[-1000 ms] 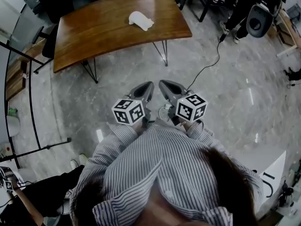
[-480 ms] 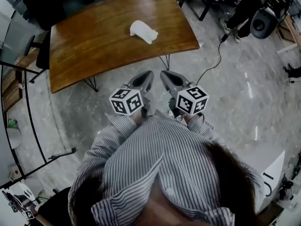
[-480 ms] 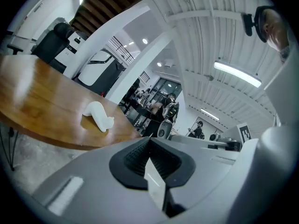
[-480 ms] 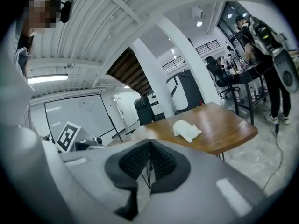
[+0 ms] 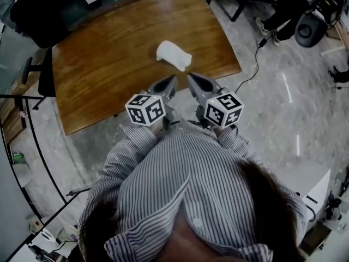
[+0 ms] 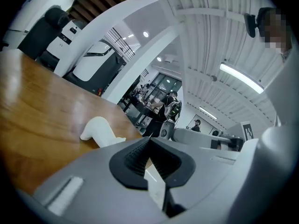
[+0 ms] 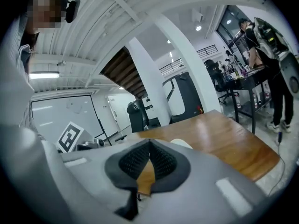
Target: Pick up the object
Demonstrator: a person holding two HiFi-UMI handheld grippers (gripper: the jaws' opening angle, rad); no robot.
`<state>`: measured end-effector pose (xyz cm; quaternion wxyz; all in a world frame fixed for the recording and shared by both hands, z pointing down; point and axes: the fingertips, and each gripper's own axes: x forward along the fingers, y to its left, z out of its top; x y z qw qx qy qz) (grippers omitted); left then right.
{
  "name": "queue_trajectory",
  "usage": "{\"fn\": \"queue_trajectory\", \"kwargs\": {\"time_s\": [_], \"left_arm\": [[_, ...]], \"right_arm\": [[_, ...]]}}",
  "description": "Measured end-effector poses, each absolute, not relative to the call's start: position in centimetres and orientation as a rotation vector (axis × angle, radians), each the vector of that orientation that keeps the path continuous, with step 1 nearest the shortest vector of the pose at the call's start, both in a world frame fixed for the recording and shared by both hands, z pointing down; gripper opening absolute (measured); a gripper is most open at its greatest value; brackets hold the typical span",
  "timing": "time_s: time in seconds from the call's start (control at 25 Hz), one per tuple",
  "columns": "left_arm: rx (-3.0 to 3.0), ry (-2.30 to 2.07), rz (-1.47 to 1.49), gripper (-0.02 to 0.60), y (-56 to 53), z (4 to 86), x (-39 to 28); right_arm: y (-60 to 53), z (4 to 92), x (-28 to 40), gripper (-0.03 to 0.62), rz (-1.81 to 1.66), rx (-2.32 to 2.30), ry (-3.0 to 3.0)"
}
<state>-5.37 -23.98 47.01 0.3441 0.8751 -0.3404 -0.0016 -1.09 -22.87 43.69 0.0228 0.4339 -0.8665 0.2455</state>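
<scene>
A white lumpy object lies on the brown wooden table, toward its near right part. The left gripper view shows the object ahead and to the left of the jaws; in the right gripper view only its top peeks over the jaws. My left gripper and right gripper are held side by side at the table's near edge, just short of the object. Both are shut with nothing between their jaws.
A black office chair stands at the table's left. A black cable runs over the grey marble floor at the right. A person and equipment are at the far right. A white cabinet is at the lower right.
The table and the white object have come closer and lower in the head view. Both grippers now reach the table's near edge. Their jaws stay shut.
</scene>
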Motion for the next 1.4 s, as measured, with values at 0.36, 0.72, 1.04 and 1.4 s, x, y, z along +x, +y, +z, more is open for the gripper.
{"fn": "queue_trajectory", "kwargs": {"time_s": [0.36,0.72,1.04,1.4], "left_arm": [[2.150,-0.938,-0.004,0.002,-28.3,49.7,-7.1],[2.037,-0.955,0.018,0.058,-29.9,52.5,-6.9],[1.888,-1.020,0.003,0.112,-32.2,56.2,-7.5],[1.739,-1.042,0.004,0.201,-34.0,60.9,-6.5]], "right_arm": [[-26.8,45.5,-1.0,0.002,0.834,1.318,-2.650],[-28.5,46.8,-1.2,0.002,0.903,1.232,-2.629],[-28.4,49.8,0.4,0.002,1.017,1.217,-2.558],[-28.4,53.4,1.9,0.002,1.092,1.206,-2.467]]}}
